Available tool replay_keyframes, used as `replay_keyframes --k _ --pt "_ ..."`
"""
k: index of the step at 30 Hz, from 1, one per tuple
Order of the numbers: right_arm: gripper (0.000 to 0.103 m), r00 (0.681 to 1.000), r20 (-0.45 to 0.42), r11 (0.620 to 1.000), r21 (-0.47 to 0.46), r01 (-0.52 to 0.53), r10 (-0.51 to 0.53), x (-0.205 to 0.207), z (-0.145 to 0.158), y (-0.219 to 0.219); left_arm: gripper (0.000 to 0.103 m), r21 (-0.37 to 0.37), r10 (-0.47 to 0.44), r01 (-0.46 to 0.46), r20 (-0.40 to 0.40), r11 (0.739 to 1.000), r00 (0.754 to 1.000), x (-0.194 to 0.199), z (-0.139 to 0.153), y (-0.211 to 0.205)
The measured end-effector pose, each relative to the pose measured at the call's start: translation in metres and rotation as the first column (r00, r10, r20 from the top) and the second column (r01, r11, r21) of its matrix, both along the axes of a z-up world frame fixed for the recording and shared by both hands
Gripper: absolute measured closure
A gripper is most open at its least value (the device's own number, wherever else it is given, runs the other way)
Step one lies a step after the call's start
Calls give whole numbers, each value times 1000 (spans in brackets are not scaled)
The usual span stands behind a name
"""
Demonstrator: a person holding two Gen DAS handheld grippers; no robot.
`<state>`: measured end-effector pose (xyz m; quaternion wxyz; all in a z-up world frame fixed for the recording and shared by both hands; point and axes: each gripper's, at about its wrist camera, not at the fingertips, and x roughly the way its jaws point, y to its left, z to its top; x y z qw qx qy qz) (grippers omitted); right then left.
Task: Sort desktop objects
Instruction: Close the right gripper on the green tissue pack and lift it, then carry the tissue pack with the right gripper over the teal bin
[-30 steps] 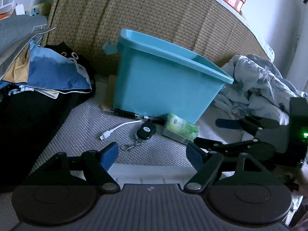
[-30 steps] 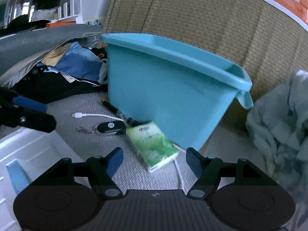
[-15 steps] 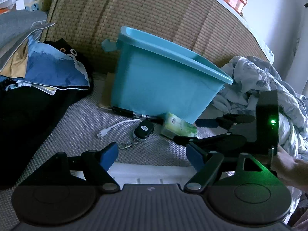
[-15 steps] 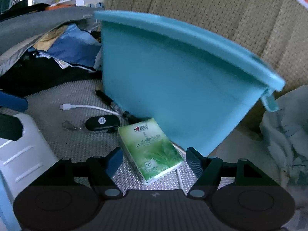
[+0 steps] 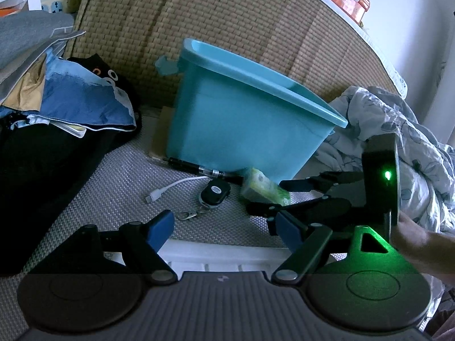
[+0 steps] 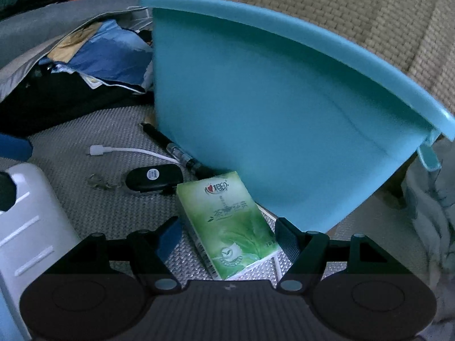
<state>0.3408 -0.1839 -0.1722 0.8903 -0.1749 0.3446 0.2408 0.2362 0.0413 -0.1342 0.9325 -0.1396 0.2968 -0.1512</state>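
Note:
A green tissue pack (image 6: 230, 227) lies on the grey mat in front of a blue plastic bin (image 6: 284, 113). My right gripper (image 6: 229, 236) is open with a finger on each side of the pack, not closed on it. It also shows in the left wrist view (image 5: 273, 196), around the tissue pack (image 5: 264, 189). A black key fob (image 6: 155, 176), a white USB cable (image 6: 125, 151) and a black pen (image 6: 173, 149) lie left of the pack. My left gripper (image 5: 226, 228) is open and empty, hovering short of the key fob (image 5: 214, 194).
The blue bin (image 5: 244, 125) stands against a woven headboard (image 5: 227, 22). A pile of clothes (image 5: 57, 99) lies at the left and a crumpled quilt (image 5: 398, 130) at the right. A white object (image 6: 25, 227) sits at the left under my left gripper.
My right gripper has moved forward and down until its open fingers straddle the tissue pack. My left gripper has stayed nearly still.

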Motion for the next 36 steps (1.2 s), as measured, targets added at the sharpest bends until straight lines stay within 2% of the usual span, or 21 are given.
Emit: replay_keyframes --k 4,7,11,18,29,36 --pt "29 999 -47 998 49 29 -27 7 1 -5 21 -4 5 -5 -6 1000 1000 1 -1 2" --pt "34 997 -69 996 74 43 -38 10 3 -5 21 -8 11 -11 -8 1000 1000 1 0 2" --pt "39 999 -55 997 81 6 -1 0 6 -6 20 4 18 -18 -2 1000 1000 0 1 2" --pt "42 999 22 998 49 -27 26 -21 16 -6 20 -13 34 -35 -3 999 999 1 1 7" --pt "42 986 135 986 121 -111 94 -57 81 -2 19 -9 46 -46 -2 999 999 0 3 9" --pt "42 972 223 981 155 -114 77 -47 134 5 18 -13 45 -44 6 999 999 -1 5 8"
